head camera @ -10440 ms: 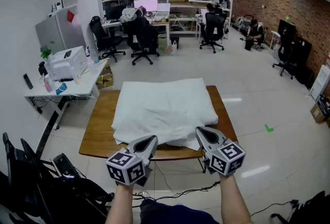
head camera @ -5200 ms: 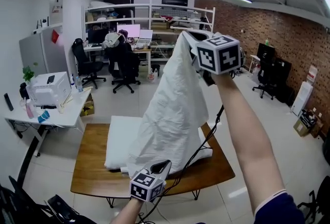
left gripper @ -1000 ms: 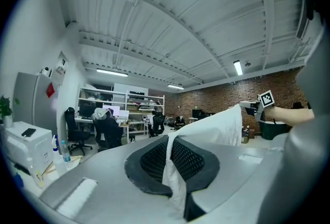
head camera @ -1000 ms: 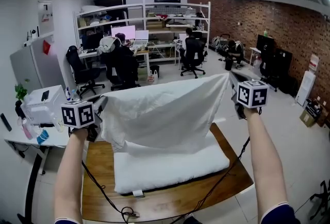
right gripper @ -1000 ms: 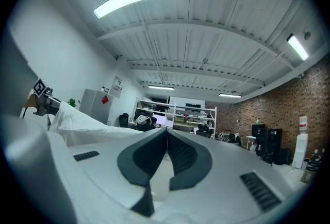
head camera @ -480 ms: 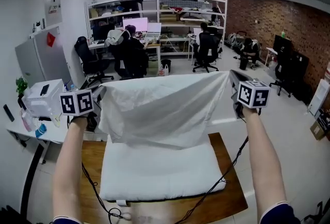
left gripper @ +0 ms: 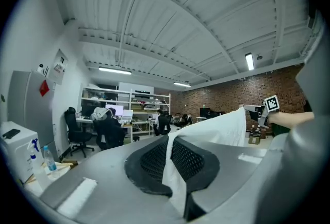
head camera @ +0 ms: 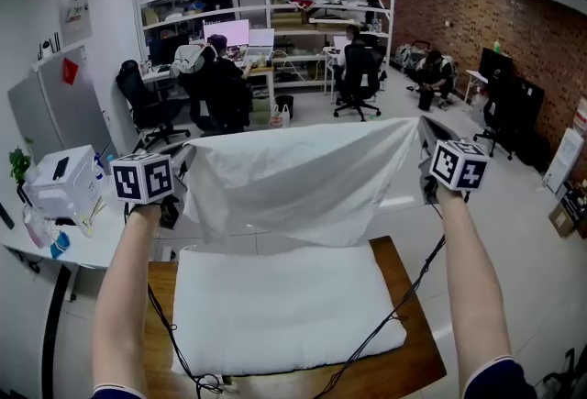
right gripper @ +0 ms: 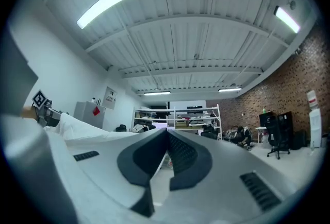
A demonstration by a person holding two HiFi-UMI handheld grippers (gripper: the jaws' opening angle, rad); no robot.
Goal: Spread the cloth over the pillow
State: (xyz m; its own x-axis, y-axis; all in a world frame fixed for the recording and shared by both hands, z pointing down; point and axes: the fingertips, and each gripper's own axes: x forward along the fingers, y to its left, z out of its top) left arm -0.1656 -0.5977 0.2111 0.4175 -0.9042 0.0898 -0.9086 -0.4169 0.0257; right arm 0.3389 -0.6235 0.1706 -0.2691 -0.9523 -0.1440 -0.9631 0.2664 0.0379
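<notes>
Head view: the cloth hangs stretched in the air between the left gripper and right gripper, above the pillow on the table.
Left gripper view: jaws clamped on a cloth corner.
Right gripper view: jaws pressed together, pinching the other corner.

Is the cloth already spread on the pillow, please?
Not yet: the cloth hangs stretched between left gripper and right gripper, above the bare pillow.
</notes>
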